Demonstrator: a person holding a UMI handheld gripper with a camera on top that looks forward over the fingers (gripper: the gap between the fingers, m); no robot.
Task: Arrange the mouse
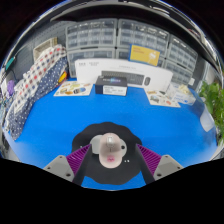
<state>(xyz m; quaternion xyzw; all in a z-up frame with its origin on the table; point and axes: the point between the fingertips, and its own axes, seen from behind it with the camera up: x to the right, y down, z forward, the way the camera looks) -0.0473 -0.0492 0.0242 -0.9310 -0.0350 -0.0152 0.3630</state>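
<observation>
A small light beige mouse [108,151] with a pinkish spot on its back lies on a dark, roundish mat [112,174] on the blue table [110,110]. My gripper [111,160] has a finger on each side of it, with purple pads at left [74,160] and right [149,158]. The mouse stands between the fingers, with a dark gap on either side, and the pads do not press on it. The dark mat reaches out to about both pads.
At the back of the table stand a white printer-like box [115,73], papers [72,88] to its left and more items [165,95] to its right. A checked cloth [35,85] hangs at far left. A green plant [212,100] stands at far right. Shelves with drawers [130,40] line the back wall.
</observation>
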